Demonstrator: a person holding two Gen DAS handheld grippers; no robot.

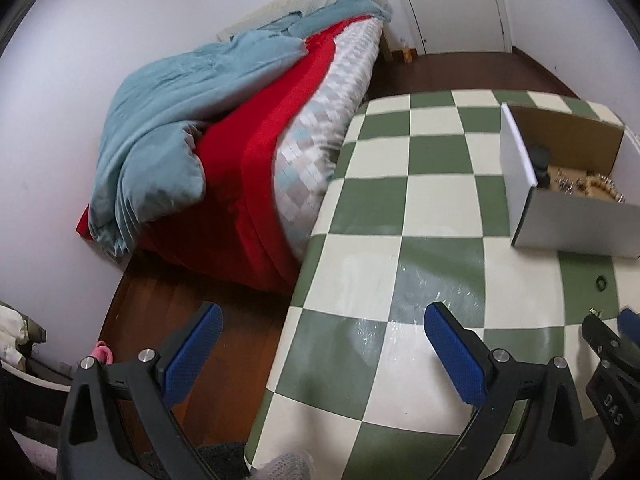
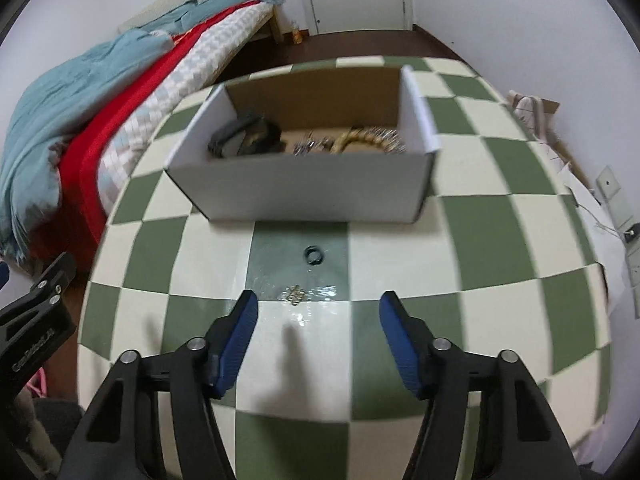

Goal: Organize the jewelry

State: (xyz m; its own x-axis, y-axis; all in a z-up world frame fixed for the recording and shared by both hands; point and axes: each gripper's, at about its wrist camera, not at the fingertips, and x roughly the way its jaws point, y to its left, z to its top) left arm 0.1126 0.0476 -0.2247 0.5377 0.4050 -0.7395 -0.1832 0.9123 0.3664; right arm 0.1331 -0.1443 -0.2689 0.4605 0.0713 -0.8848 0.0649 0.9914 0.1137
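Lettering "DAS" marks right hand-held gripper (image 1: 608, 332); both spread empty, left hand-held gripper (image 1: 320, 340) too

White cardboard box (image 2: 304, 188), open top, holds dark band (image 2: 244, 136), silver bits, beaded bracelet (image 2: 372, 140). In front on table: black ring (image 2: 315, 256) flat, small silver piece (image 2: 296, 294) nearer, apart.
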